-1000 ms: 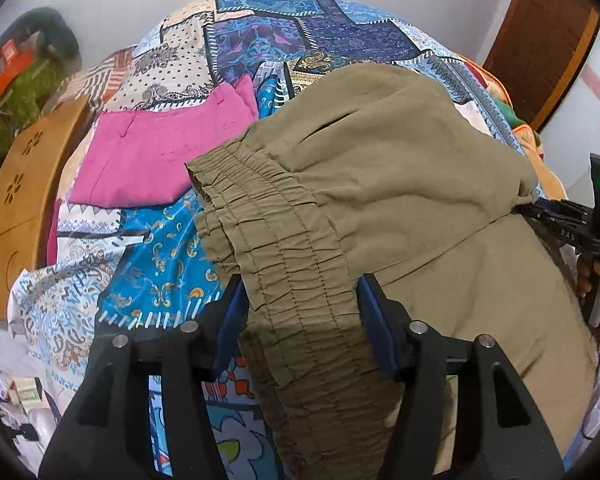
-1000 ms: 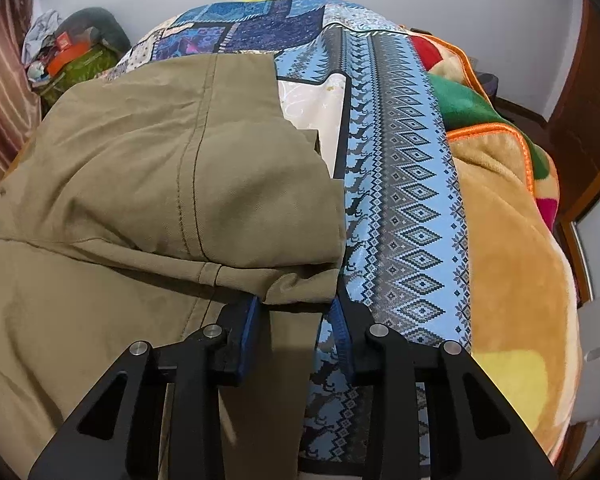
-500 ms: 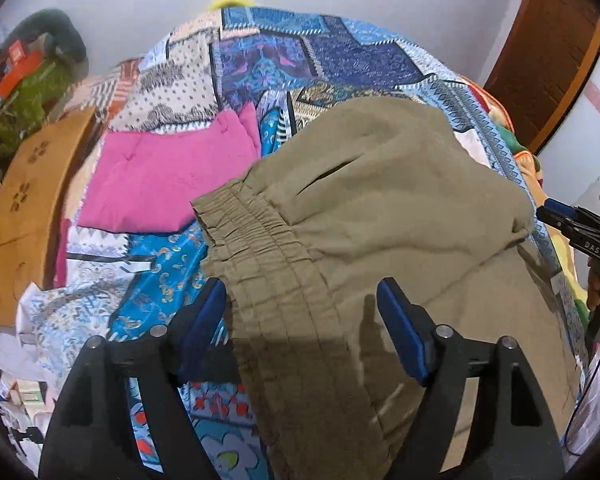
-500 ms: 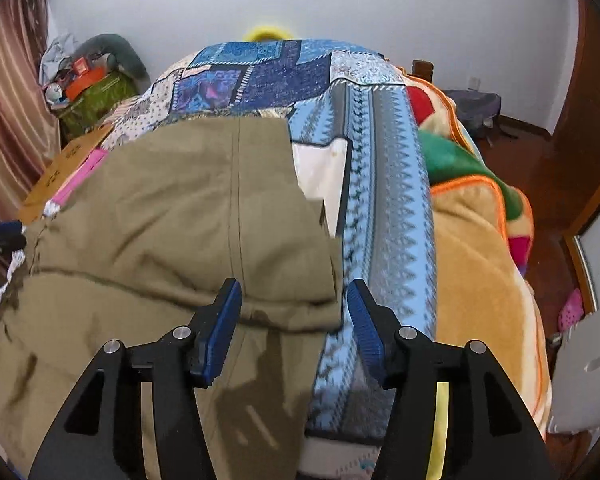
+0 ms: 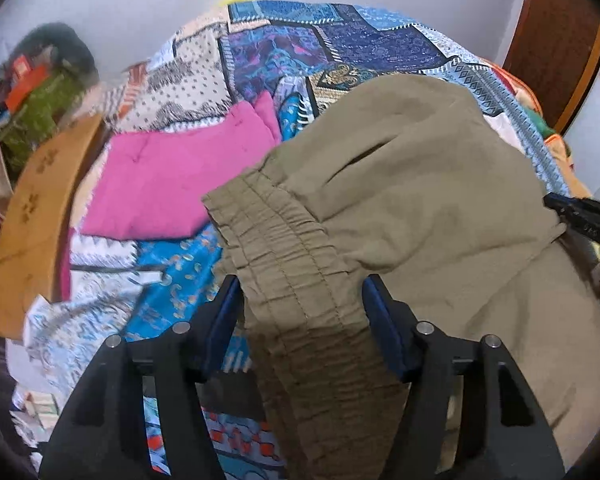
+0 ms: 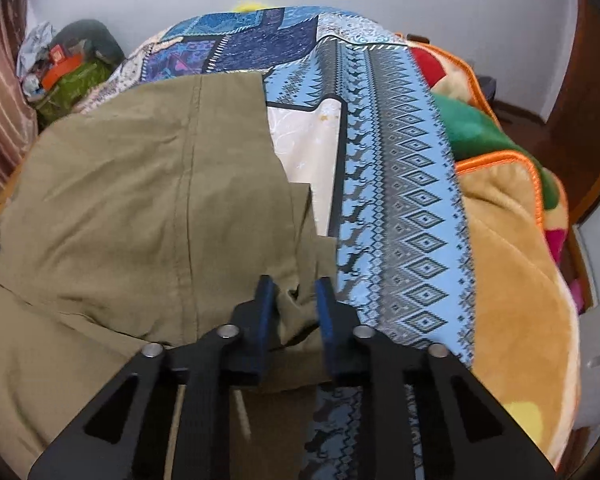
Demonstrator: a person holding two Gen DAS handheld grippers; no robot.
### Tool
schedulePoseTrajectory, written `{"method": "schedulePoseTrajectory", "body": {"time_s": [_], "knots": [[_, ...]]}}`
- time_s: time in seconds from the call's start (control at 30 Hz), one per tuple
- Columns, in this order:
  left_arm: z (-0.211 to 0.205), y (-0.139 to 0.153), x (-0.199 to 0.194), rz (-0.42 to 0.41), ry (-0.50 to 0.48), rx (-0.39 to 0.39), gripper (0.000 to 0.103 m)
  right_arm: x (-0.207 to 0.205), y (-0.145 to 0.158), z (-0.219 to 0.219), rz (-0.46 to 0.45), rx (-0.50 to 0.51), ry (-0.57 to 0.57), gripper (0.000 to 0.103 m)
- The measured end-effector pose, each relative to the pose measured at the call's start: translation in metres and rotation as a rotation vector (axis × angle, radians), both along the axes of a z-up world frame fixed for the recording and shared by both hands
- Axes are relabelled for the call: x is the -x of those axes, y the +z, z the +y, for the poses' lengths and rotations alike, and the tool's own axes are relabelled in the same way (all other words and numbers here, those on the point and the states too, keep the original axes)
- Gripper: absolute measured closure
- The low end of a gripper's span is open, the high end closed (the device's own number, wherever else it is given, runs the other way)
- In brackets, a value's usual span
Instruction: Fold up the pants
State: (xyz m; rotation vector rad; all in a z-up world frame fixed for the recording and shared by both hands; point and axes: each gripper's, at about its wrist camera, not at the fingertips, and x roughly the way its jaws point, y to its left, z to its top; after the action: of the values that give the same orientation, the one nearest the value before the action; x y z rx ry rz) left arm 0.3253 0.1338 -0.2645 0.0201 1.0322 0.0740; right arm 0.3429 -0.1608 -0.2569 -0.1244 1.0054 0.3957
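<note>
Through my left wrist camera, my left gripper (image 5: 302, 316) straddles the gathered elastic waistband of the olive-green cotton pants (image 5: 420, 200), pads pressing its sides; they lie folded on the patchwork bedspread (image 5: 332, 44), a pink folded garment (image 5: 172, 184) at far left. Through my right wrist camera, my right gripper (image 6: 296, 304) pinches their near right corner (image 6: 296, 300).

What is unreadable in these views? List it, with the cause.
Left wrist view: whether the left gripper actually pinches the olive-green woven pants; the elastic waistband covers its pads.
Right wrist view: how many layers the right gripper pinches; folded fabric hides them.
Left wrist view: green-and-orange far-left clutter, blurred.
</note>
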Motion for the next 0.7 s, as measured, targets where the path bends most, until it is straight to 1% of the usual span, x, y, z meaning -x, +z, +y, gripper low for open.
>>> {"method": "schedulePoseTrajectory", "body": {"time_s": [0.07,0.2,0.27,0.3,0.37,0.43,0.47,0.53,0.6,0.63,0.67,0.7], "knots": [[0.002,-0.001,-0.001,0.001,0.011,-0.016,0.039,0.0,0.0,0.001,-0.006,0.02,0.004,0.088],[0.013,-0.001,0.001,0.013,0.044,0.03,0.037,0.002,0.0,0.004,-0.014,0.062,0.008,0.088],[0.014,-0.002,0.002,0.016,0.048,0.019,0.03,0.002,-0.001,0.009,-0.018,0.098,0.021,0.088],[0.013,-0.004,0.001,0.021,0.045,0.013,0.029,0.002,-0.002,0.011,-0.015,0.117,0.032,0.088],[0.014,-0.002,0.003,0.037,0.031,0.033,0.029,-0.001,0.0,0.016,-0.003,0.155,0.046,0.088],[0.016,0.004,0.008,0.063,0.02,0.071,0.029,-0.003,0.003,0.018,0.004,0.19,0.059,0.088],[0.017,0.008,0.011,0.066,0.016,0.081,0.029,-0.003,0.004,0.018,0.009,0.2,0.067,0.084],[0.018,0.02,0.019,0.044,0.013,0.052,0.028,-0.003,0.01,0.016,0.029,0.213,0.082,0.082],[0.024,0.032,0.025,0.003,0.016,0.011,0.023,-0.005,0.018,0.014,0.045,0.213,0.079,0.082],[0.029,0.035,0.026,-0.01,0.021,0.005,0.02,-0.006,0.025,0.01,0.05,0.198,0.069,0.082],[0.034,0.038,0.024,-0.019,0.031,0.004,0.02,-0.007,0.031,0.008,0.048,0.173,0.062,0.081],[0.041,0.04,0.02,-0.024,0.045,0.009,0.02,-0.008,0.037,0.006,0.044,0.143,0.056,0.078]]}}
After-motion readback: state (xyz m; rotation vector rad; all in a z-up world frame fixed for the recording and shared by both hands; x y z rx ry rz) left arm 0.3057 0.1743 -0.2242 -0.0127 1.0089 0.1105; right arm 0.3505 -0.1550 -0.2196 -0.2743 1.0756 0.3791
